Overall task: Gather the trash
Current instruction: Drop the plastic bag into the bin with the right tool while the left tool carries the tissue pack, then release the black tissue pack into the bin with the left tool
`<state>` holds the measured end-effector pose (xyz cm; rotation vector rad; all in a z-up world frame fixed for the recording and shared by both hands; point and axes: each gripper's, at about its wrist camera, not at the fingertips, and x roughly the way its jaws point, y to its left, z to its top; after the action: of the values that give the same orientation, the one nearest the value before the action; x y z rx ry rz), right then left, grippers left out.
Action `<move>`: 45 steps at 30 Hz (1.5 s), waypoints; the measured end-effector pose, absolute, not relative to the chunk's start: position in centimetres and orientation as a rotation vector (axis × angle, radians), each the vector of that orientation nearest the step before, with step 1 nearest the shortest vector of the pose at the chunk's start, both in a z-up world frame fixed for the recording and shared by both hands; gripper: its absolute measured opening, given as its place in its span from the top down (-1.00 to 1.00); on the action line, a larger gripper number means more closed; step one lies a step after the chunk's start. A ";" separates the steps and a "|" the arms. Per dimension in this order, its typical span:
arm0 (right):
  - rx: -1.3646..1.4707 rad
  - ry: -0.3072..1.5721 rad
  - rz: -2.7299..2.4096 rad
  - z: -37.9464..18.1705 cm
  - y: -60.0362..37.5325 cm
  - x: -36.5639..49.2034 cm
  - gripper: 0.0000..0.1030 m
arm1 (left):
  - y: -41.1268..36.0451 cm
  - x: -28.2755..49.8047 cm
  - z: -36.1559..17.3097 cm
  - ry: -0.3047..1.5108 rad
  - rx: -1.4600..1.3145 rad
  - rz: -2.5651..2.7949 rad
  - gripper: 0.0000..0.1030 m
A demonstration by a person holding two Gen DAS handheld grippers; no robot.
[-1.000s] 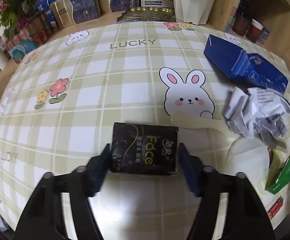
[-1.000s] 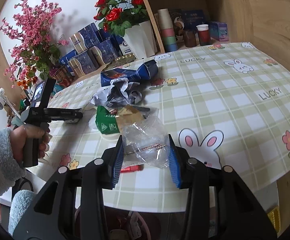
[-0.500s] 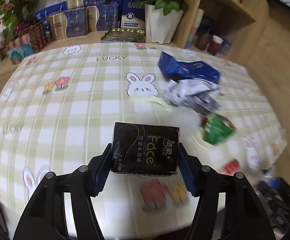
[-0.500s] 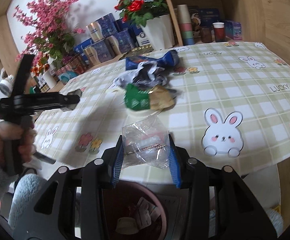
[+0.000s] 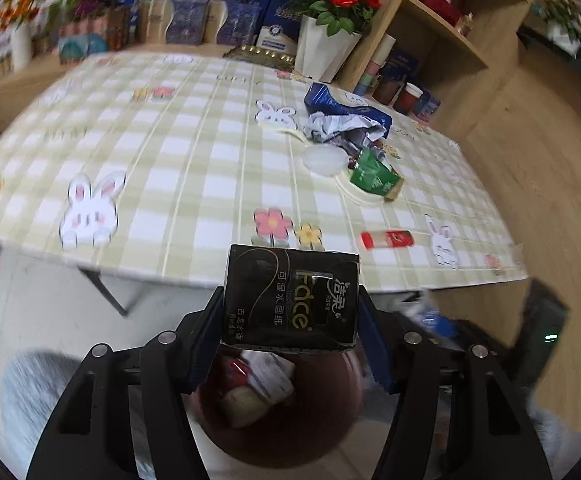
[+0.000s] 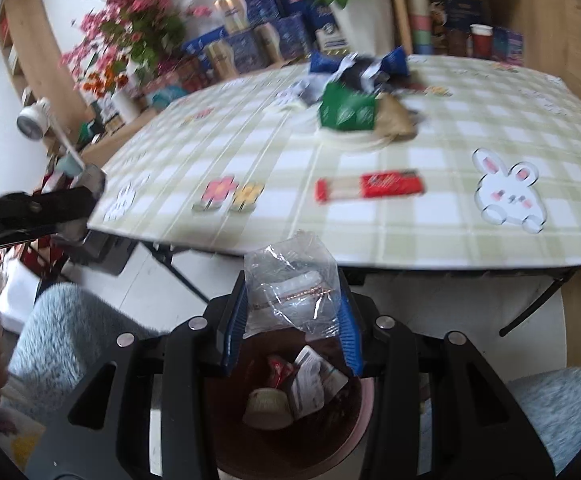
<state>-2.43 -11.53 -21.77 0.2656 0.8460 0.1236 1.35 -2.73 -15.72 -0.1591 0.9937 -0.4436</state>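
My left gripper (image 5: 290,320) is shut on a black tissue pack (image 5: 290,300) and holds it above a dark red trash bin (image 5: 310,432) that has trash inside. My right gripper (image 6: 292,316) is shut on a crumpled clear plastic bag (image 6: 290,288), also above the bin (image 6: 354,440), in front of the table edge. On the checked tablecloth (image 6: 410,160) lie a red wrapper (image 6: 370,188) (image 5: 386,239), a green packet (image 6: 346,110) (image 5: 372,172), crumpled paper (image 5: 338,128) and a blue carton (image 5: 338,104).
The folding table's legs (image 6: 178,272) stand behind the bin. A white vase of roses (image 5: 322,52), blue boxes (image 5: 226,20) and a wooden shelf with cups (image 6: 478,36) line the table's far side. The other gripper's body (image 6: 30,212) shows at left.
Both grippers have pulled back off the table and lowered over the trash bin, each still holding its item. The red wrapper stays on the table.
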 end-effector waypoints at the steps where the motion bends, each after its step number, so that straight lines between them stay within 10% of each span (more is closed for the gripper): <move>1: 0.259 0.855 0.129 -22.0 -11.2 -2.4 0.18 | -2.3 0.9 -15.8 0.988 -0.163 -0.437 -0.18; 22: -0.001 1.348 0.222 -31.3 -5.0 -1.5 0.13 | -0.5 -1.1 -16.8 0.995 -0.195 -0.413 -0.18; 25: -0.012 1.361 0.219 -31.4 -4.9 -1.6 -0.19 | -0.5 -1.0 -17.0 1.000 -0.199 -0.411 -0.18; 27: -0.023 1.350 0.223 -31.2 -4.7 -1.6 -0.55 | -0.4 -1.0 -17.1 1.003 -0.203 -0.407 -0.18; 33: -0.015 1.231 0.176 -28.8 -5.4 -1.7 -0.80 | -0.3 -0.9 -17.4 1.008 -0.204 -0.402 -0.18; 45: 0.127 0.717 -0.038 -20.3 -11.0 -4.1 -0.89 | -1.0 -0.8 -18.1 1.026 -0.172 -0.403 -0.18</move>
<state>-4.14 -11.05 -20.28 0.1269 0.7165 -0.0377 -0.80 -1.00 -18.12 -0.1716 1.0258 -0.4030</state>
